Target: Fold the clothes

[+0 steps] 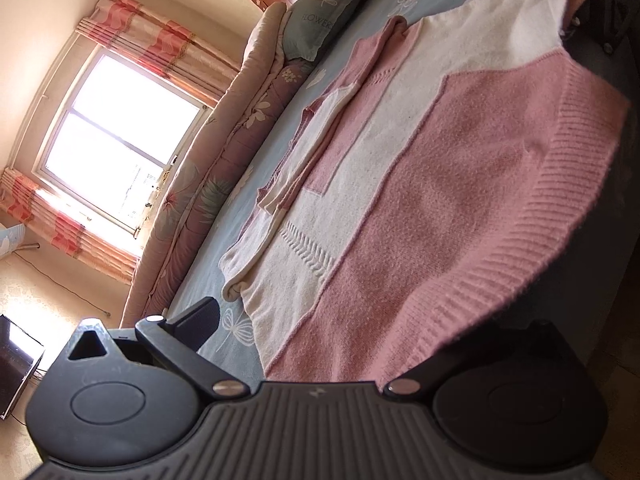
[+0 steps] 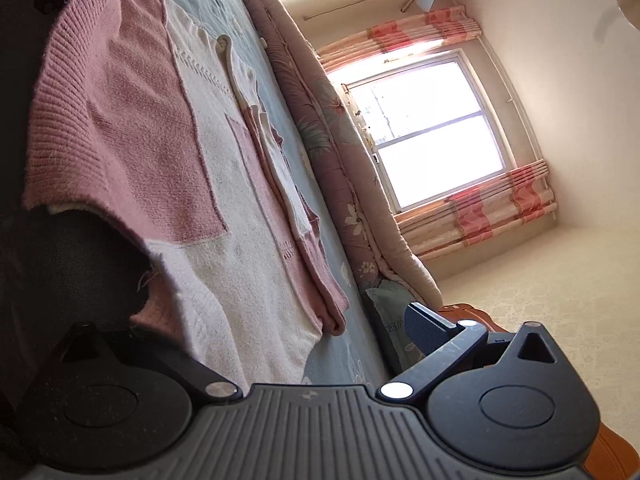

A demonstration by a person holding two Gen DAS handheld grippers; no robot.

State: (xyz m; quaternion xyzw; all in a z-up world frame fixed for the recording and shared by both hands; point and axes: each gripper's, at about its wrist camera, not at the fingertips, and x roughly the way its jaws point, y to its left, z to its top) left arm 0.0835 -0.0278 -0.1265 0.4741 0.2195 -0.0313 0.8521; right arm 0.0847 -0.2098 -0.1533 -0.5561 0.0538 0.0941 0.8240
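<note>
While daylight pours through the window (image 1: pixel 120 128), a pink-and-white sweater (image 1: pixel 440 200) lies spread across the blue sheet of a bed (image 1: pixel 208 280), its ribbed hem (image 1: pixel 560 208) raised clear of the mattress on the near side.

In the left wrist view the hem curves from 5 o'clock up to 3 o'clock. A sleeve (image 1: pixel 320 132) lies doubled along the garment's far edge toward 11 o'clock, seemingly laid inward to keep the outline narrow.

The left tongs (image 1: pixel 374 320) stand with jaws wide apart. One finger (image 1: pixel 200 324) shows bare over the sheet at 7 o'clock, while the other is tucked under the knit at 5 o'clock, so the cloth rides on it rather than being pinched. The right tongs (image 2: pixel 248 322) mirror this: spread wide, one finger (image 2: pixel 424 320) free at 5 o'clock and its partner hidden beneath the sweater's corner at 7 o'clock.

Scooping under both hem corners at once looks meant to keep the edge straight and level, so that the body could be carried over toward the neckline in one even fold. That reading is a judgement; the scene would equally suit a hem just being let down after smoothing.

A rolled quilt (image 1: pixel 224 128) and a pillow (image 1: pixel 320 24) sit beyond the sweater at 10 to 12 o'clock, well apart from it.
</note>
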